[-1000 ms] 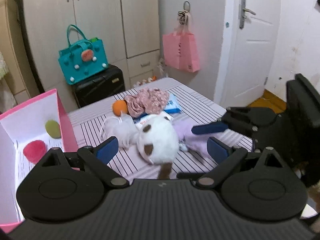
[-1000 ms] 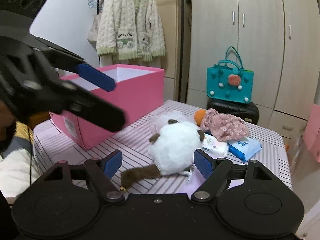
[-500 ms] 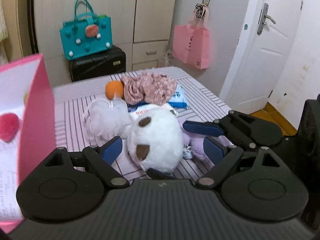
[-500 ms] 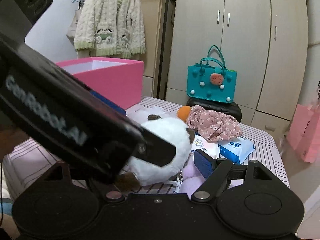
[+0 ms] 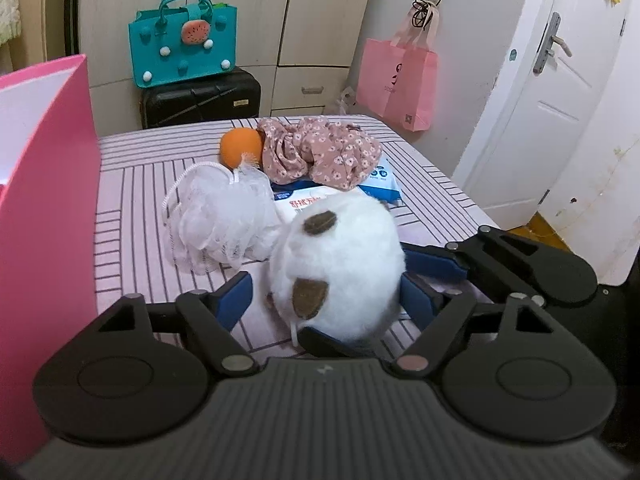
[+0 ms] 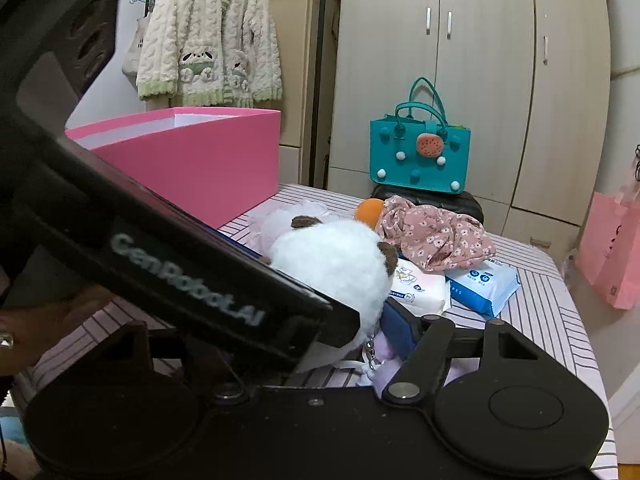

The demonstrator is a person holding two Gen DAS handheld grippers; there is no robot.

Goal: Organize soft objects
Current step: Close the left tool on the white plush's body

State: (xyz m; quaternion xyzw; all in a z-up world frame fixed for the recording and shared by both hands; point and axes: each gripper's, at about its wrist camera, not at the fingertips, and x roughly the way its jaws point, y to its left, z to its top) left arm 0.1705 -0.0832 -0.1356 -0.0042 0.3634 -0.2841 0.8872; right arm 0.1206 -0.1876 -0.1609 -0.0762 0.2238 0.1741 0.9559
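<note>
White plush toy [image 5: 340,268] sits between both grippers' wide jaws, left [image 5: 326,300] and right [image 5: 430,280].

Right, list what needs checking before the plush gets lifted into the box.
1. Plush sits between the left gripper fingers: ok.
2. Left gripper closed on the plush: not ok, jaws open, with a gap at one pad.
3. Right gripper hold on the plush: cannot tell, the left gripper's body hides one finger.
4. Grippers clear of each other: not ok, both crowd the plush.
5. Box open on top: ok.
6. Pouf free of the plush: cannot tell, it lies right beside it.
</note>
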